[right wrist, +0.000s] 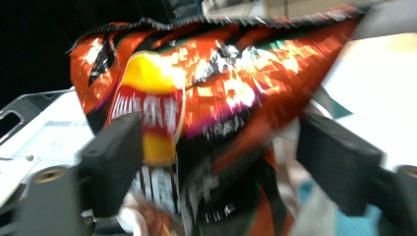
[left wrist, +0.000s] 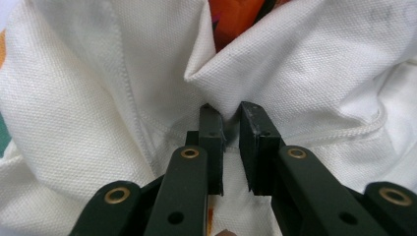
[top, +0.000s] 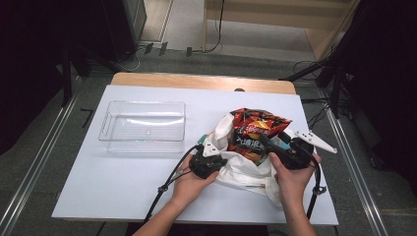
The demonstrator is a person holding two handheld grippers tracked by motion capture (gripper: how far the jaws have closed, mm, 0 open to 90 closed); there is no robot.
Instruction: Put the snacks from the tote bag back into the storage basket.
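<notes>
The high view is evenly lit from above; the white rectangular tabletop (top: 123,187) is bright, the frame's corners dark. The right gripper view is smeared with motion blur, and glare flashes on the glossy red-orange snack bag (right wrist: 216,98). The left gripper view is sharp on the white woven cloth bag (left wrist: 88,98).

Right gripper view is motion-blurred: printing on the crisp packet (right wrist: 216,113) unreadable, its lower end cut off by the bottom edge. Whether either pad of the right gripper (right wrist: 236,157) touches the packet cannot be told; they seem to stand clear.

High view: lower half of the packet hidden inside the white cloth bag (top: 246,172). Jaw tips of the left gripper (top: 209,160) too small to make out.

Left gripper view: the bag runs past every edge; a fold hides the cloth between the jaws.
</notes>
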